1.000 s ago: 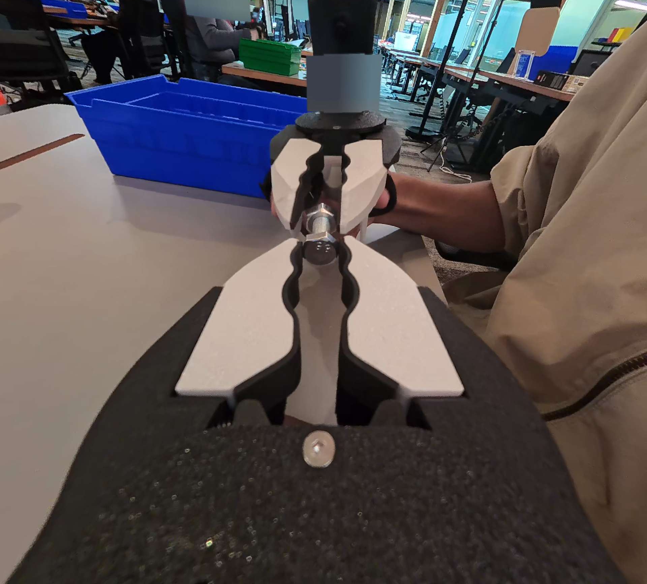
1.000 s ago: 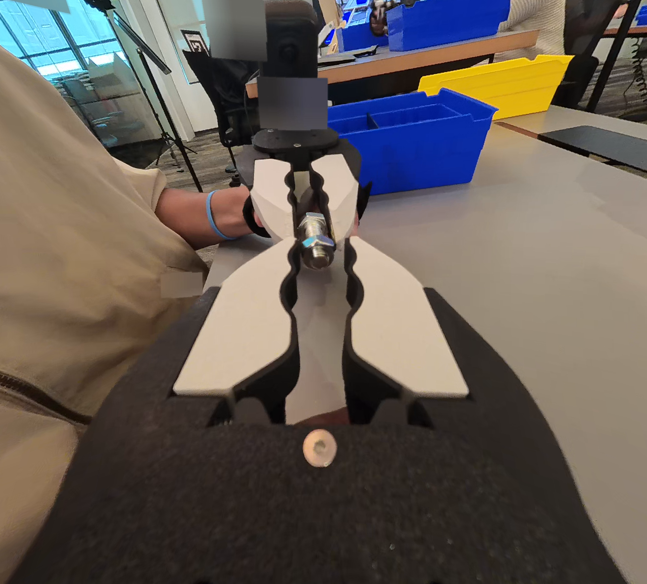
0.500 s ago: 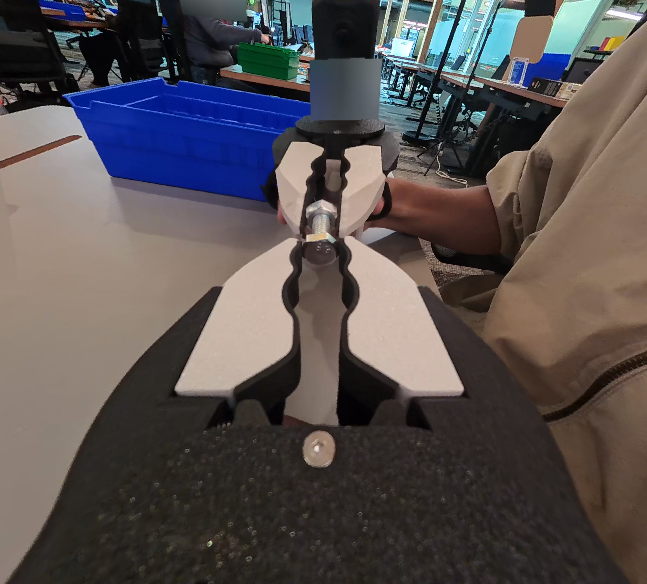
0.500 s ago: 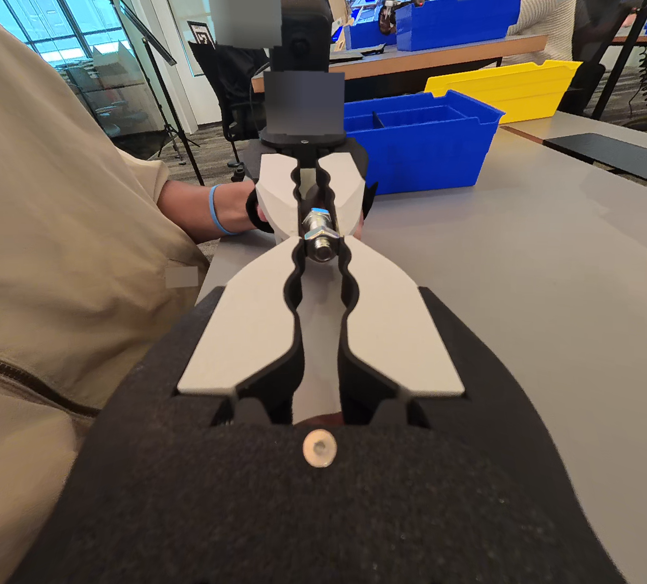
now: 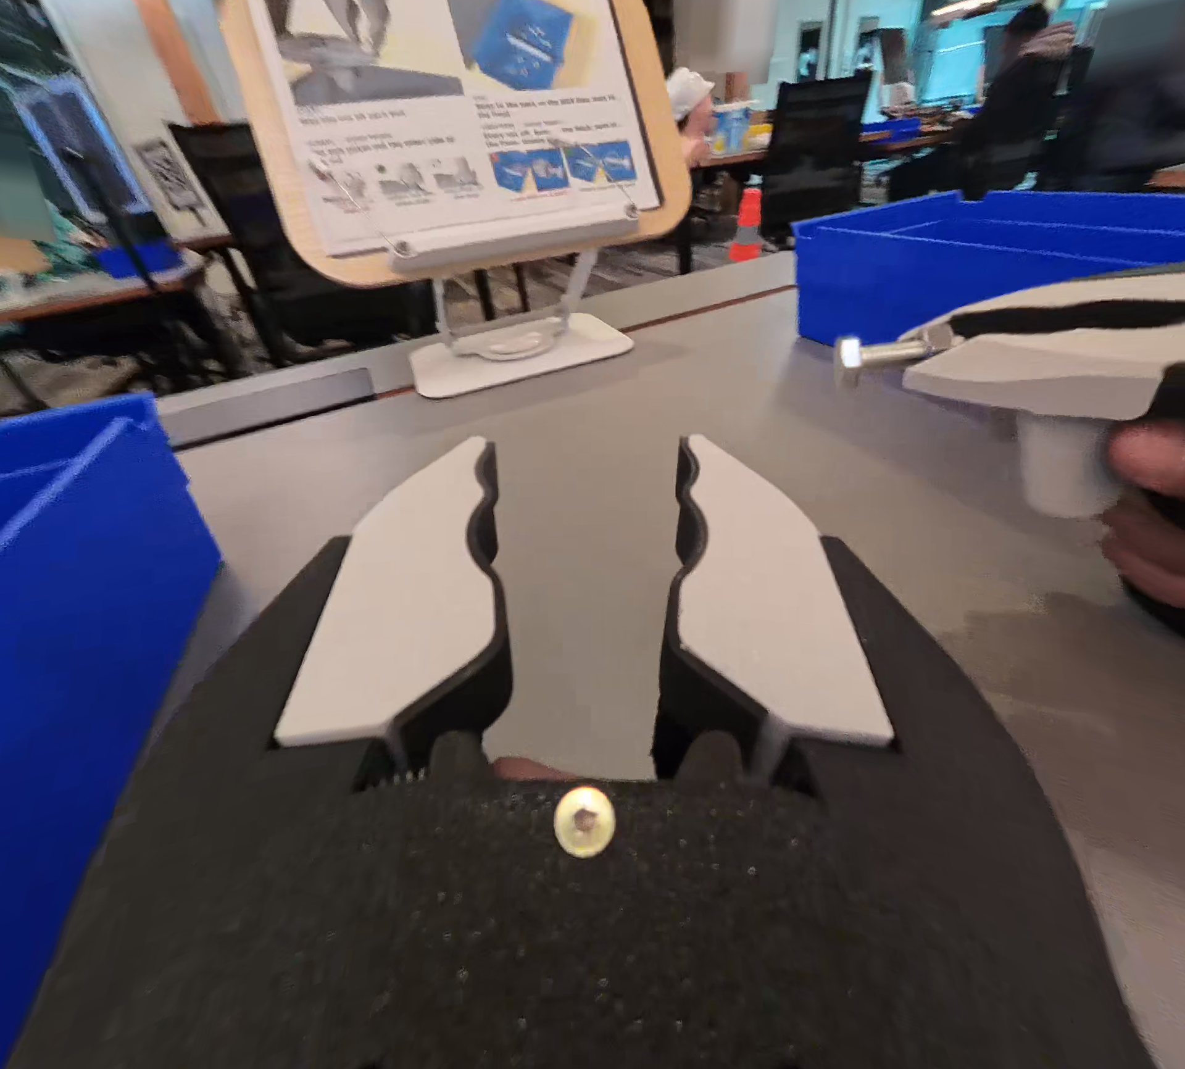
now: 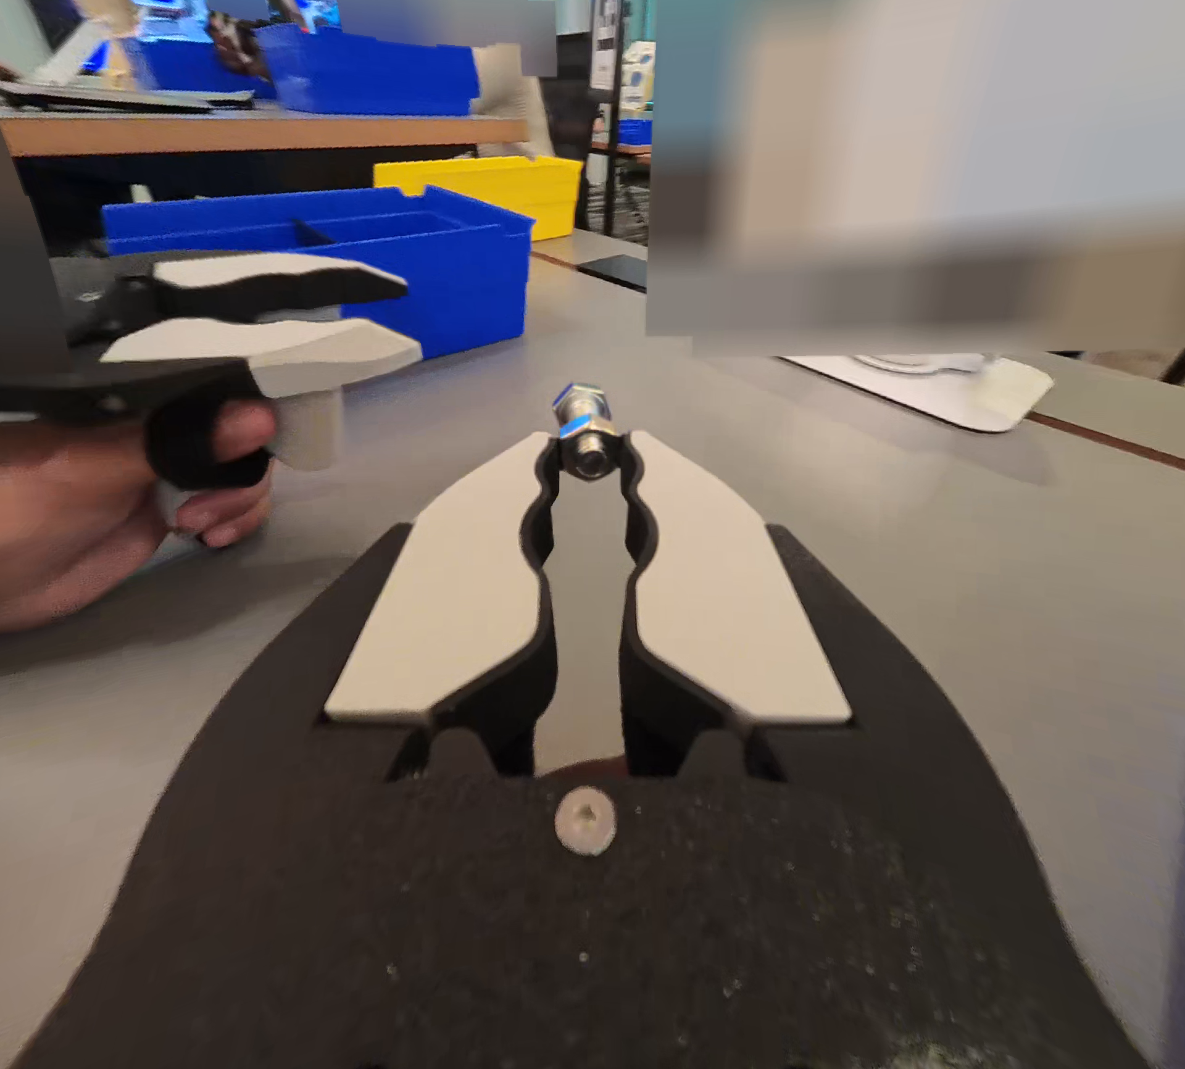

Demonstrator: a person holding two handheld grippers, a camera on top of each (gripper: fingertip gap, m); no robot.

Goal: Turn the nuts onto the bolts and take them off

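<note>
While both tools sit low over the grey table (image 5: 737,397), here's the rundown:

Left gripper (image 5: 585,448): mine, fingers spread wide with nothing but bare table between them, dead centre of the left wrist view; it shows at the left edge of the right wrist view too, my hand (image 6: 96,525) wrapped round the handle

Right gripper (image 6: 590,438): tips pinching the bolt (image 6: 585,422) at centre frame, threaded end pointing back at the camera

Nut (image 6: 593,434): on the bolt's thread, right at my fingertips, hex head sticking out past it

Bolt from the other side: pokes out leftward at the right edge of the left wrist view, clear of the table

Blue bins: one lower left (image 5: 83,621), one upper right (image 5: 962,281)

Instruction board (image 5: 449,76): on a white stand, upper middle of the left wrist view, kinda blurry
</note>
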